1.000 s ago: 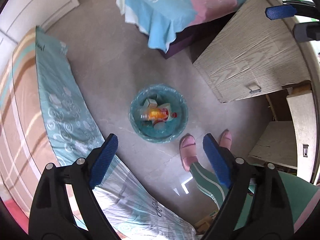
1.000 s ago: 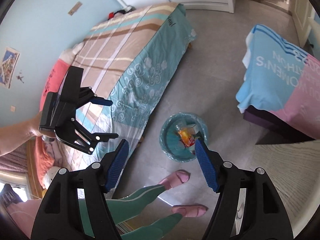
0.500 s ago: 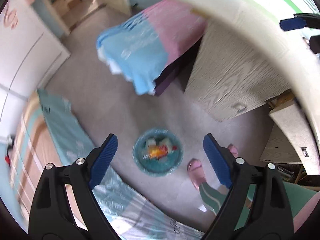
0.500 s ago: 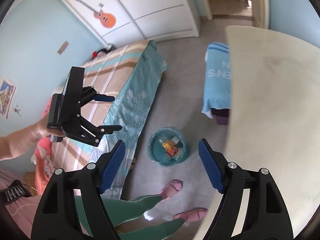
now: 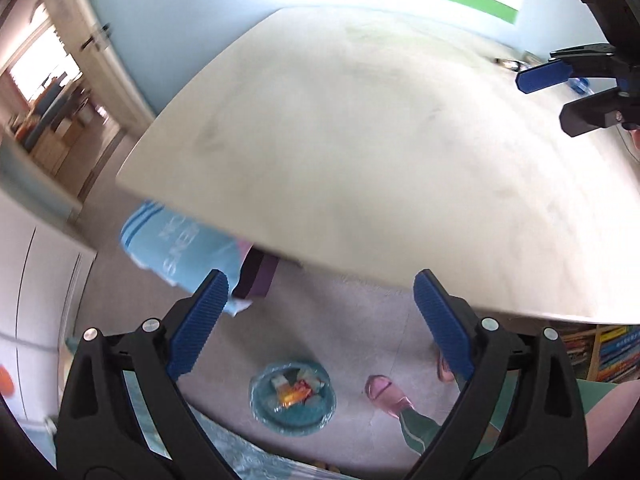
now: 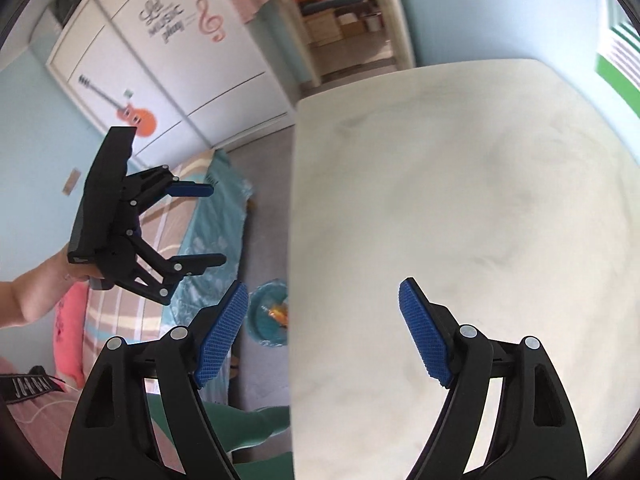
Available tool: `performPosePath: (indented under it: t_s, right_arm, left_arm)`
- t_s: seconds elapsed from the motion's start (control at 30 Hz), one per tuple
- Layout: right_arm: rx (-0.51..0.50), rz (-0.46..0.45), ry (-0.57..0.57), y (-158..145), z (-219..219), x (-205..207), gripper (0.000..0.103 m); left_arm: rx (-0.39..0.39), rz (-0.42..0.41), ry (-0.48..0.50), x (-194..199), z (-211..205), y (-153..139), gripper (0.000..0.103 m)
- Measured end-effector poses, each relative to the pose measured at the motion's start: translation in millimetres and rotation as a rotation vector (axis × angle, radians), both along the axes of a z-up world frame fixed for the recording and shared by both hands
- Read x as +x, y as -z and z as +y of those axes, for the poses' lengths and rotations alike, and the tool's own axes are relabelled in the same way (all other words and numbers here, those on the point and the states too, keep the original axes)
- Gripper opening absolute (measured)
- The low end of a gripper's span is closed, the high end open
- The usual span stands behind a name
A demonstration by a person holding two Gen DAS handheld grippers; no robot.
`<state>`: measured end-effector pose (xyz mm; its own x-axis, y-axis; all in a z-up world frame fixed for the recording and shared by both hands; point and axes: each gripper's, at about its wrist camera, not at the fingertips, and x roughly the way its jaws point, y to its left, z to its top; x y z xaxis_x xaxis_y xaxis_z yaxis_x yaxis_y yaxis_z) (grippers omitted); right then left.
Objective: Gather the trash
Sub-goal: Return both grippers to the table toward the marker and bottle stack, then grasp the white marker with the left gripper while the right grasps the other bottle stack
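A teal-lined trash bin (image 5: 292, 400) stands on the grey floor and holds an orange wrapper and other scraps. It also shows in the right wrist view (image 6: 269, 316), partly hidden by the desk edge. My left gripper (image 5: 320, 320) is open and empty, high above the bin near the desk's front edge. It also shows from the side in the right wrist view (image 6: 200, 224). My right gripper (image 6: 322, 332) is open and empty, over the pale desk top (image 6: 460, 208). It also shows at the upper right of the left wrist view (image 5: 560, 96). A small blue object (image 5: 578, 85) lies behind it on the desk, too blurred to name.
The pale desk (image 5: 360, 140) fills most of both views. A bed with a teal cover (image 6: 216, 236) lies left of the bin. A blue and pink cloth (image 5: 180, 248) hangs over a stool. The person's pink slippers (image 5: 386, 394) stand right of the bin. A bookshelf (image 5: 604, 352) sits under the desk.
Both grippers have risen and tilted up from the floor. The desk top now fills the views and the bin has dropped low in frame. Both stay open and empty.
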<state>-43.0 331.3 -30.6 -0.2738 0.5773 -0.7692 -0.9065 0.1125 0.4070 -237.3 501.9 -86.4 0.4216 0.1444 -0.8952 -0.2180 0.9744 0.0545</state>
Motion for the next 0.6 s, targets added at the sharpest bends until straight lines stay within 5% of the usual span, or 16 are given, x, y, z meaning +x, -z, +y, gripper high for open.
performPosePath:
  t_s: [0.6]
  right_arm:
    - [-0.038, -0.031, 0.428, 7.0, -206.8, 122.3, 0.078]
  left_arm:
    - [0.029, -0.040, 0.465, 189.8, -161.2, -18.9, 0.094]
